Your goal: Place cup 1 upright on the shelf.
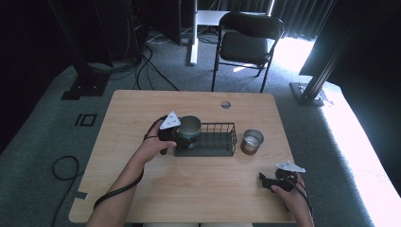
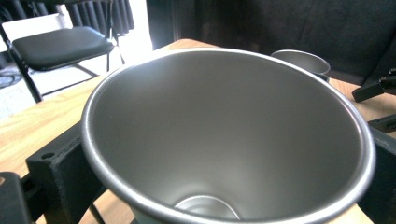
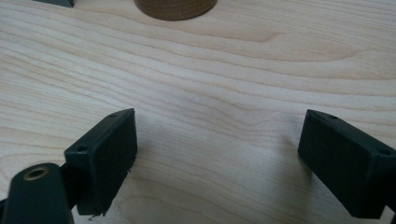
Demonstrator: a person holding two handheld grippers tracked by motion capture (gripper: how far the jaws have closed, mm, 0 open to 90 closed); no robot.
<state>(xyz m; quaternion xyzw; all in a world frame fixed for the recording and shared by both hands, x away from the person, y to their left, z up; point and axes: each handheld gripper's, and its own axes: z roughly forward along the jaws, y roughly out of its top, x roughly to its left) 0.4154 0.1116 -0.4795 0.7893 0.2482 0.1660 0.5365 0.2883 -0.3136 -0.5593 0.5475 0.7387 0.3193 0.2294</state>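
A steel cup [image 1: 190, 126] stands upright at the left end of a black wire rack [image 1: 218, 145] in the middle of the table. My left gripper [image 1: 182, 136] is shut on it from the left. In the left gripper view the cup's open mouth [image 2: 224, 126] sits between my left gripper [image 2: 219, 161] jaws, one pressed to each side. I cannot tell whether the cup rests on the rack. A second steel cup [image 1: 251, 141] [image 2: 301, 60] stands on the table just right of the rack. My right gripper [image 1: 270, 182] [image 3: 217, 154] lies near the front right edge, open and holding nothing.
The wooden table [image 1: 198, 189] has a round cable hole [image 1: 225, 104] at the back. Behind it stands a black folding chair [image 1: 246, 42] [image 2: 60, 44]. The base of the second cup [image 3: 175, 8] lies ahead of the right jaws.
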